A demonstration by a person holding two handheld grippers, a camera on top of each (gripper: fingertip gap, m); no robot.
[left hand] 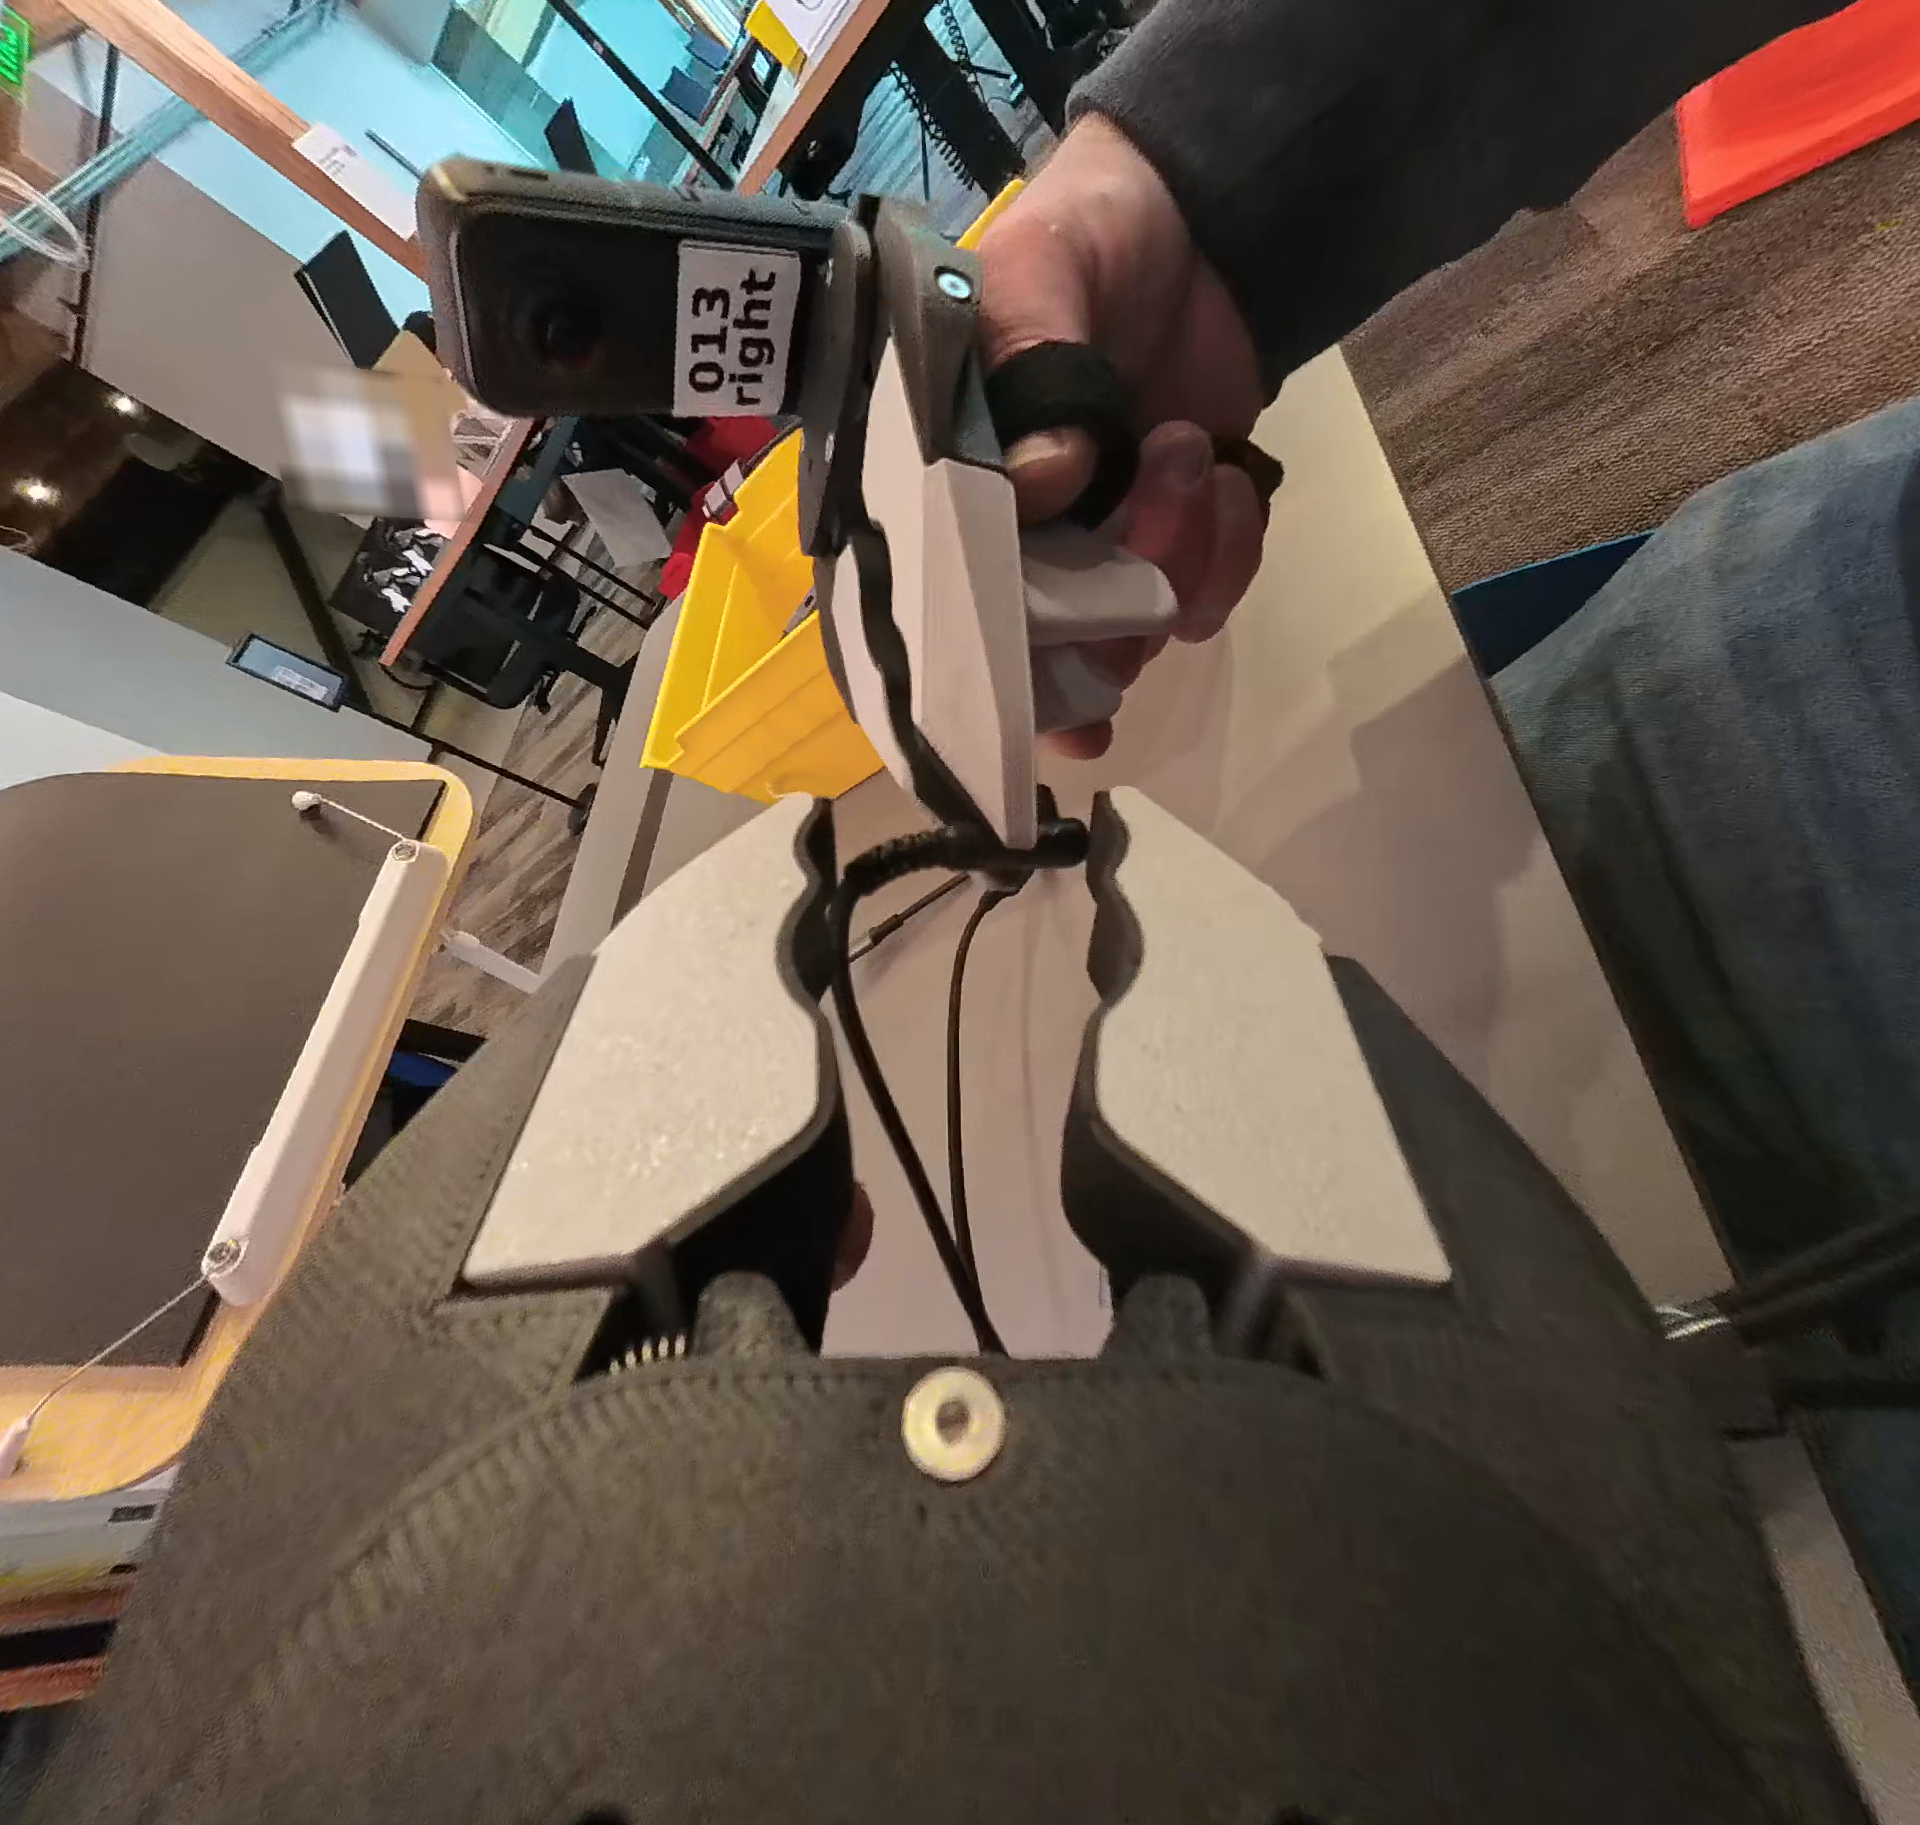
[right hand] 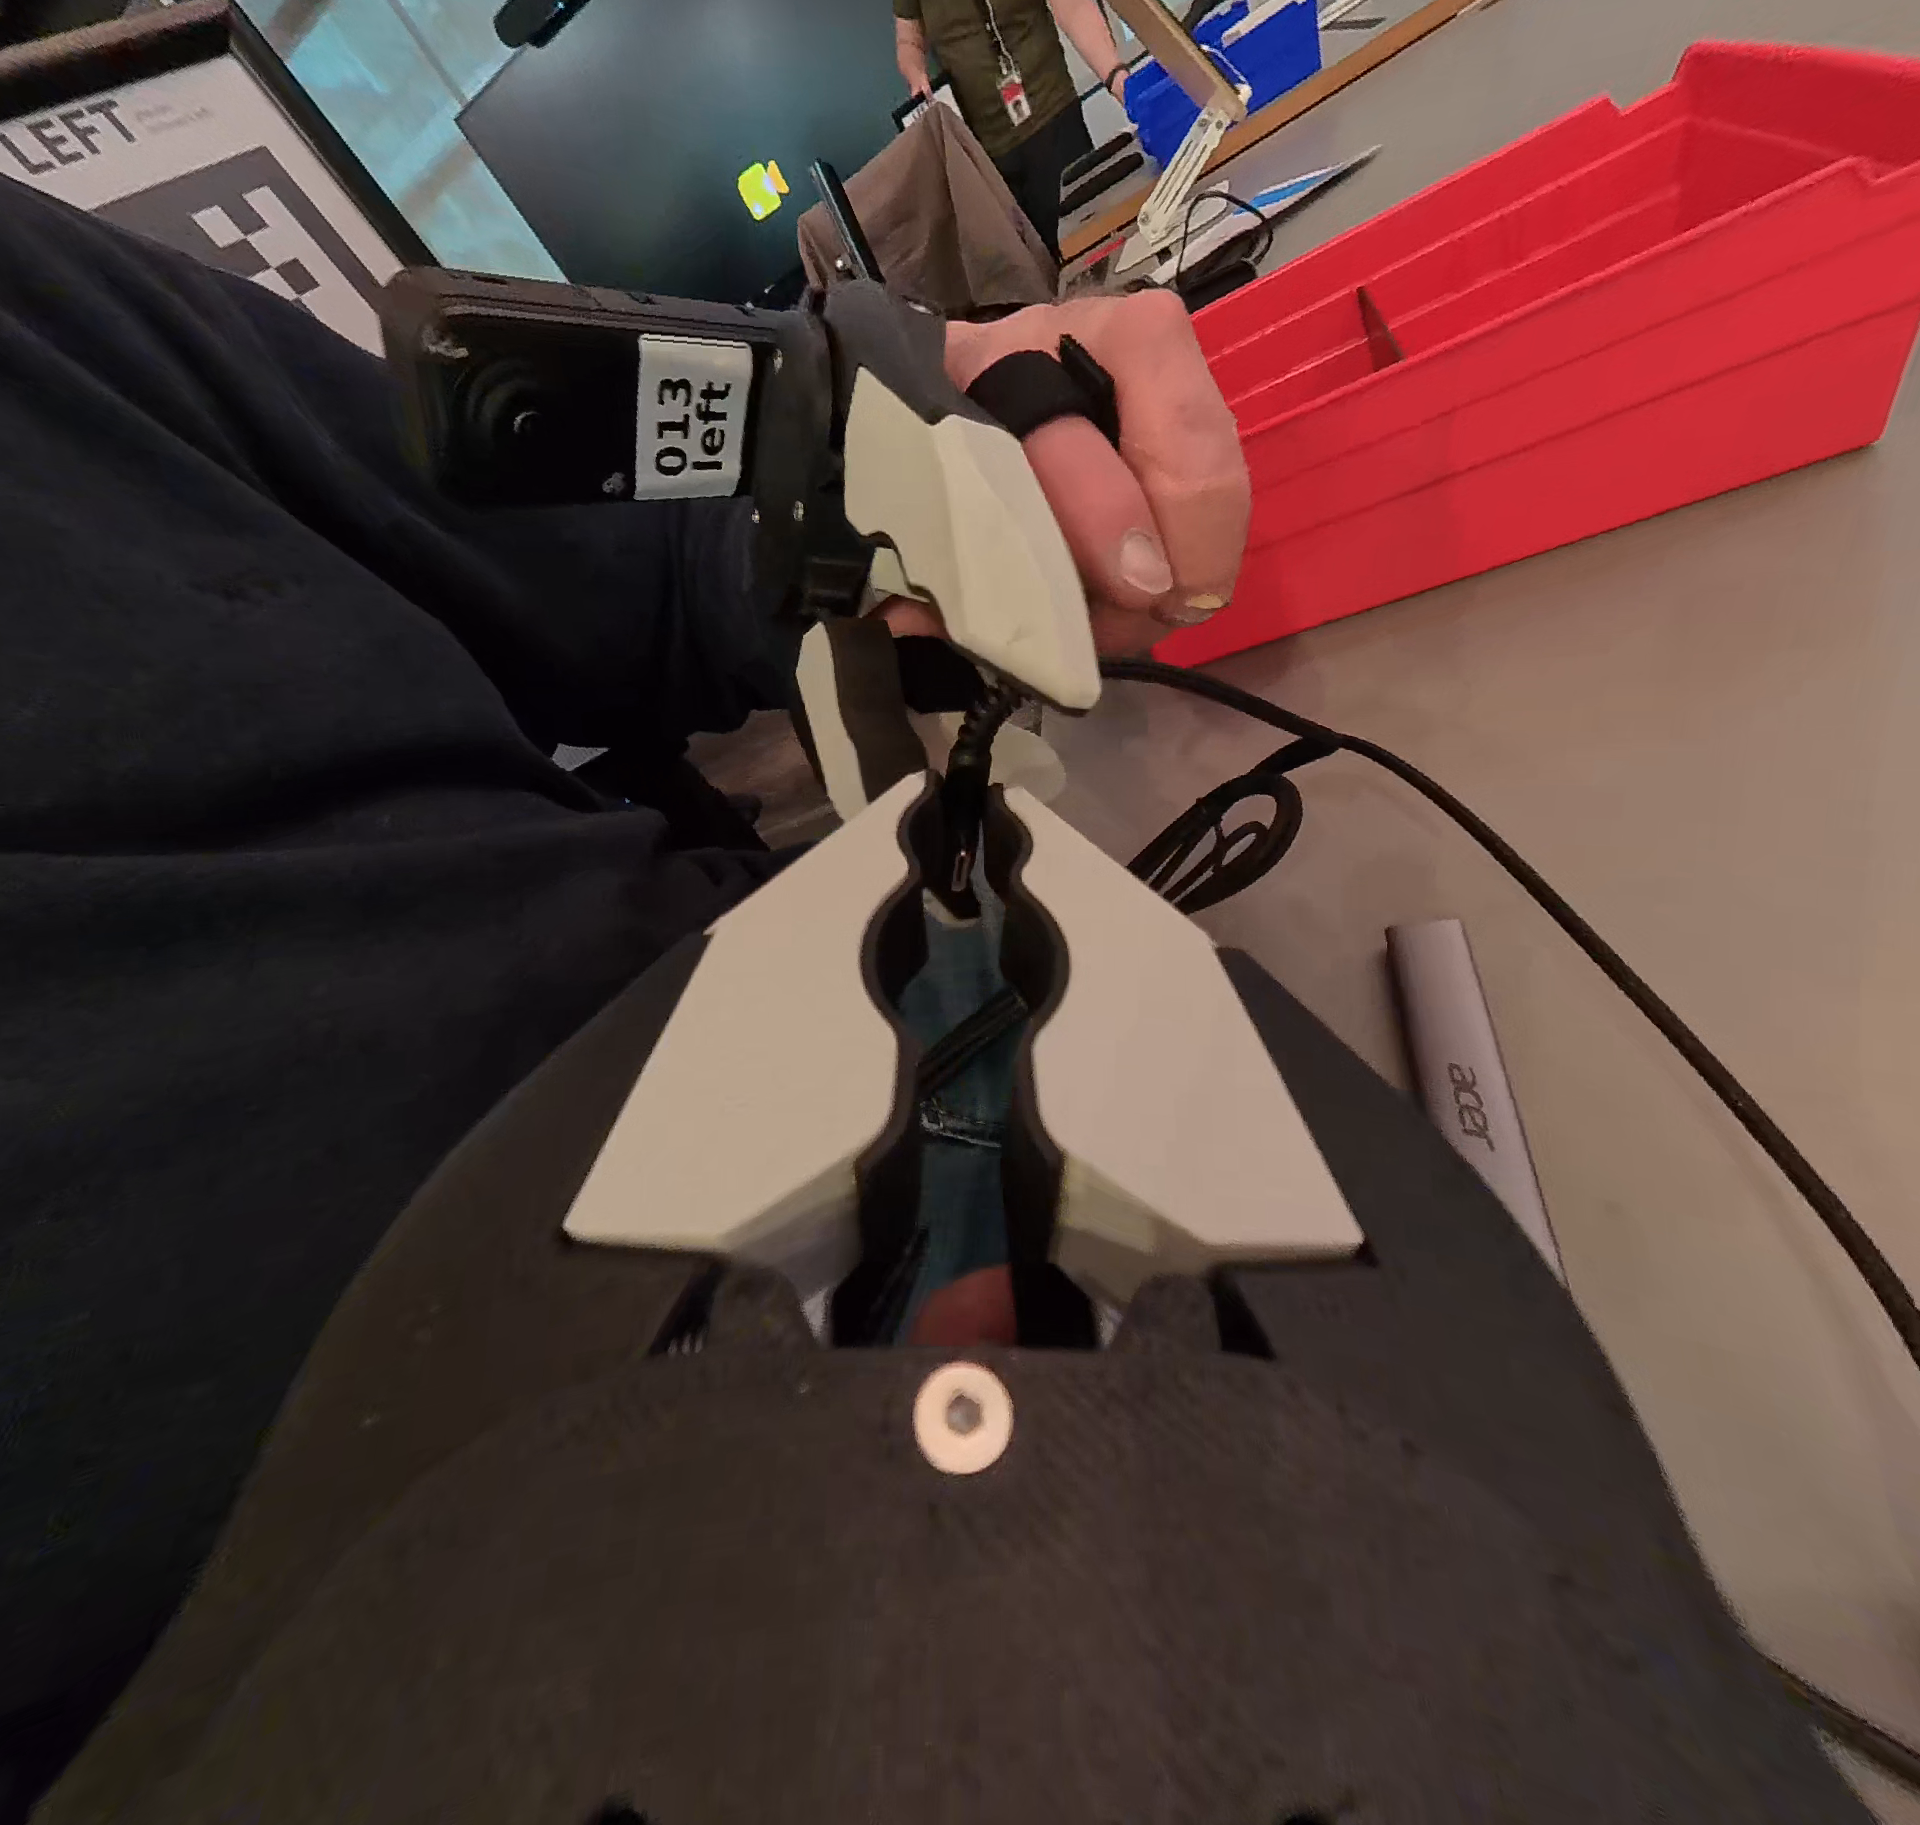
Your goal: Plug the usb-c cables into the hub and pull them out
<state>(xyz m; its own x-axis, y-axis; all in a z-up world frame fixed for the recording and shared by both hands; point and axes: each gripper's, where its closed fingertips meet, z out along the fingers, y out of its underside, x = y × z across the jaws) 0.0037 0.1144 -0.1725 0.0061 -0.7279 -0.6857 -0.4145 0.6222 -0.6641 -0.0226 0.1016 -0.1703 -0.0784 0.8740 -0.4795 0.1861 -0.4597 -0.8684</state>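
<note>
My right gripper (right hand: 961,804) is shut on a black USB-C plug (right hand: 961,845), whose metal tip points back toward the camera. The plug's braided cable (right hand: 985,721) runs up between the fingers of my left gripper (right hand: 971,736), which faces it from above. In the left wrist view my left gripper (left hand: 961,825) is open, its jaws wide apart on either side of the plug (left hand: 1044,840). The right gripper (left hand: 1023,825) comes down from above and pinches the plug. A slim grey hub (right hand: 1475,1079) lies on the table (right hand: 1558,684) to the right, apart from both grippers.
A red bin (right hand: 1558,373) stands at the back right and a yellow bin (left hand: 748,674) at the table's far edge. A coiled black cable (right hand: 1226,840) and a long cable (right hand: 1579,944) lie near the hub. A person (right hand: 987,61) stands in the background. Left and right tips are no more than a few centimetres apart. Left tips and right tips are each some 15 centimeters from the slim grey hub (right hand: 1475,1079).
</note>
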